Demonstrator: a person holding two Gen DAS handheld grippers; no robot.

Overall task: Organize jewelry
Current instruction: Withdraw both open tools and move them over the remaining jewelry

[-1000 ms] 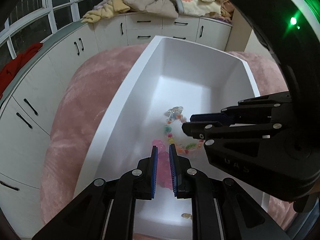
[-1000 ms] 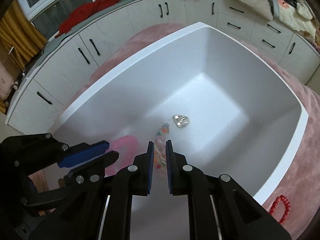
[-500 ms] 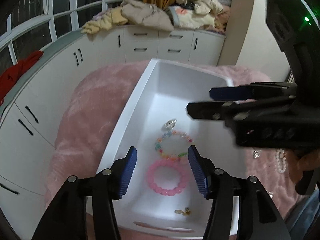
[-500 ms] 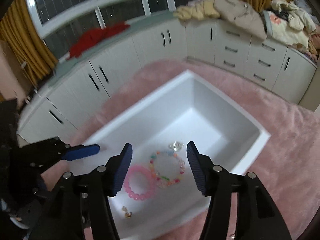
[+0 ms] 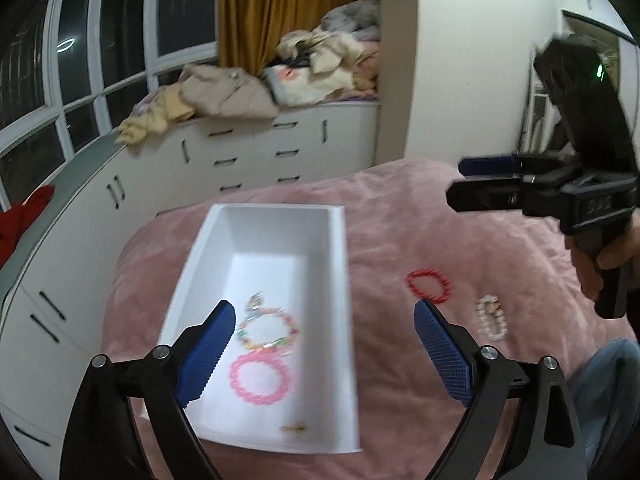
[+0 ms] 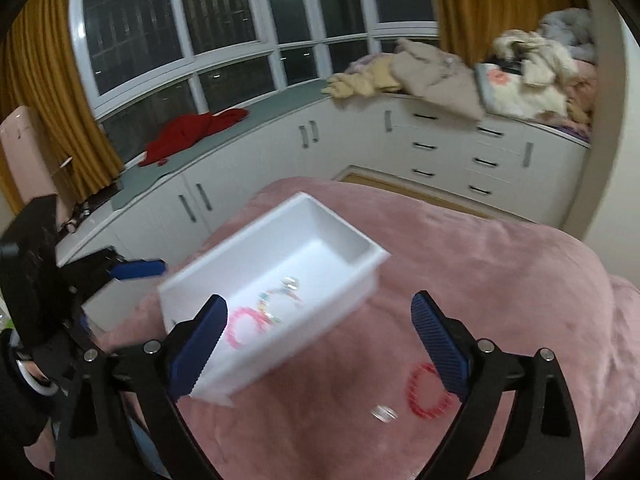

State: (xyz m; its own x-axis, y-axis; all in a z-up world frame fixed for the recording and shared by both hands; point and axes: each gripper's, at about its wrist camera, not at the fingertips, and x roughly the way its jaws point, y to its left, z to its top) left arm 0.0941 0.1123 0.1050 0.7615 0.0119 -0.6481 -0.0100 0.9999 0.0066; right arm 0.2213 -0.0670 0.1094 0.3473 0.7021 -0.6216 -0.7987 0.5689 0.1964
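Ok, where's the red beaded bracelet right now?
The red beaded bracelet lies on the pink blanket, outside the white plastic tray on its right, beside a pale bead bracelet.

Left claw (image 5: 320, 354) and right claw (image 6: 318, 350) both spread wide, empty

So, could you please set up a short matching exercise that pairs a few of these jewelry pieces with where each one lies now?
Things:
1. pink bracelet
2. red bracelet
3. pearl bracelet
4. small gold piece

Places:
A. on the blanket, nearest the tray
B. in the tray, by its near wall
C. on the blanket, farther from the tray
D. in the tray, beside the multicolour bracelet

Pairs: 1-D, 2-A, 3-C, 4-B
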